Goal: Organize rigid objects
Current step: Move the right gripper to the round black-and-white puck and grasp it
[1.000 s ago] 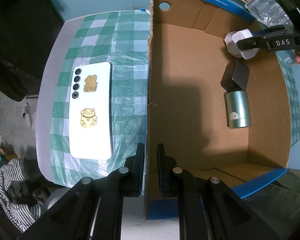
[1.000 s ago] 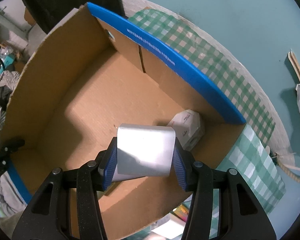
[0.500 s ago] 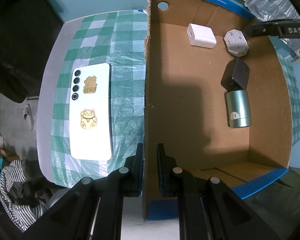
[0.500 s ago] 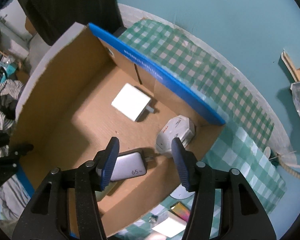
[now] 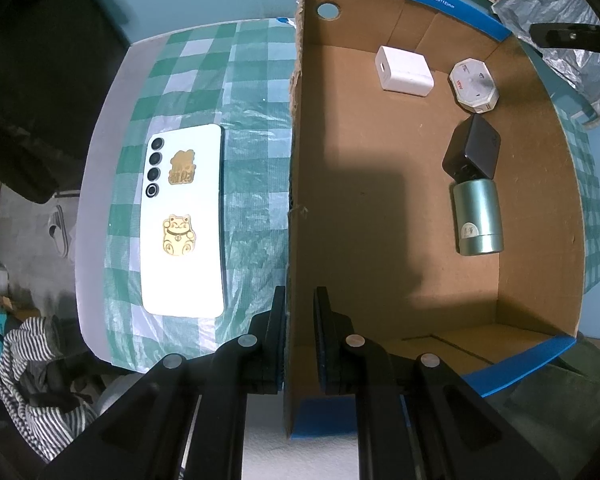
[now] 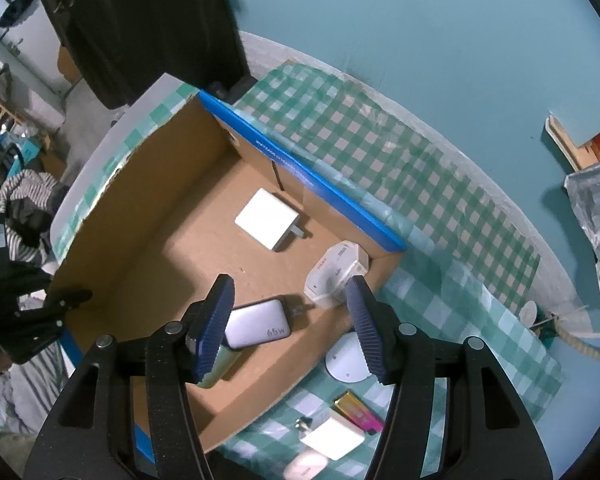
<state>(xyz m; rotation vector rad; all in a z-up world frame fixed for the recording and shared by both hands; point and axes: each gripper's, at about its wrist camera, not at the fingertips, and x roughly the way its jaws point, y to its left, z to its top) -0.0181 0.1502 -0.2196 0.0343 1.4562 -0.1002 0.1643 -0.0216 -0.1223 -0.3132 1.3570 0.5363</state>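
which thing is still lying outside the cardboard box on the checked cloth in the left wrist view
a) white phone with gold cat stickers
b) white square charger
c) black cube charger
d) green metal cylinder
a: the white phone with gold cat stickers lies flat on the green checked cloth, left of the brown cardboard box wall, while the other three sit on the box floor.

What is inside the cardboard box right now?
Inside the cardboard box: white charger, octagonal white adapter, black charger, green cylinder. The near corner floor is hidden by the wall.
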